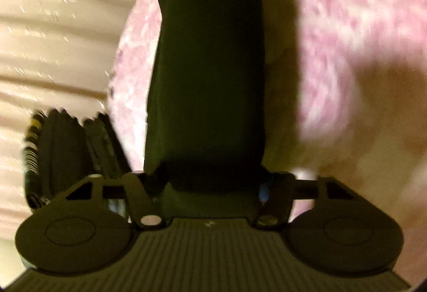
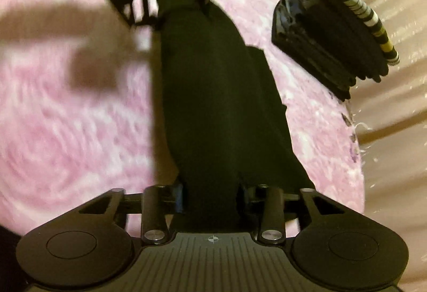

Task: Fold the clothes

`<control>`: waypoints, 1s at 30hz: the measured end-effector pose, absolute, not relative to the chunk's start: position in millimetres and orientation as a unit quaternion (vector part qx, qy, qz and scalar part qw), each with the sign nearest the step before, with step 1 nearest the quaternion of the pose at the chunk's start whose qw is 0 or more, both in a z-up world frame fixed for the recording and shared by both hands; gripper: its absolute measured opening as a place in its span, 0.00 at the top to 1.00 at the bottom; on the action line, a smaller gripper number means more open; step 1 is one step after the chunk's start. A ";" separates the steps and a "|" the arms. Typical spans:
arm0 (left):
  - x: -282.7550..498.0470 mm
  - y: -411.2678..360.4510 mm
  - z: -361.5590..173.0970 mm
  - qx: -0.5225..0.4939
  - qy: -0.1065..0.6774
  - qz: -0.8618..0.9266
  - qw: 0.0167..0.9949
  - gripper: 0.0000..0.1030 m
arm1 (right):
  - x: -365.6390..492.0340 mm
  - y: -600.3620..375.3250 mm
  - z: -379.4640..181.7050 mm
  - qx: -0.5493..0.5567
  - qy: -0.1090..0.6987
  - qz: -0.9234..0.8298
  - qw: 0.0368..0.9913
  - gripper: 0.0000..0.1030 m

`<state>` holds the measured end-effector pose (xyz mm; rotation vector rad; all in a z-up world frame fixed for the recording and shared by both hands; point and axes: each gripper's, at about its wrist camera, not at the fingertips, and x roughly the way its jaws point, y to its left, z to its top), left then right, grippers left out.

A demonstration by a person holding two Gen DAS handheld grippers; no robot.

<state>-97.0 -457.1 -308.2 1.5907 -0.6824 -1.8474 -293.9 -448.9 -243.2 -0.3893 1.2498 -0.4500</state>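
A long dark garment (image 1: 208, 73) is seen stretched lengthwise over a pink patterned blanket (image 1: 360, 24), each end of it gathered into a gripper. In the left wrist view the left gripper (image 1: 210, 185) is closed on one end of the dark garment, the cloth bunched between its fingers and running away toward the top of the picture. In the right wrist view the right gripper (image 2: 212, 198) is clamped on the opposite end, and the left gripper is shown at the far end of the same strip, blurred. A stack of folded dark clothes (image 2: 333, 43), with a striped black, white and yellow piece along one edge, is laid on the blanket near its border, apart from the held garment. Beyond the blanket a pale ribbed cover (image 1: 53, 24) is visible. No brand, label or writing can be read; both pictures are blurred.
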 end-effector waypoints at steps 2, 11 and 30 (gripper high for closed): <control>-99.3 -461.7 -297.4 0.605 -0.214 -0.700 0.315 0.59 | -296.4 -441.6 -253.0 -0.195 0.573 -0.207 0.769 0.22; -109.4 -493.6 -249.6 0.603 -0.029 -0.715 0.353 0.67 | -283.6 -460.0 -280.3 -0.199 0.586 -0.187 0.763 0.58; -64.9 -458.1 -81.0 0.591 0.069 -0.590 0.546 0.68 | -220.6 -558.4 -100.1 -0.341 0.395 0.010 0.853 0.68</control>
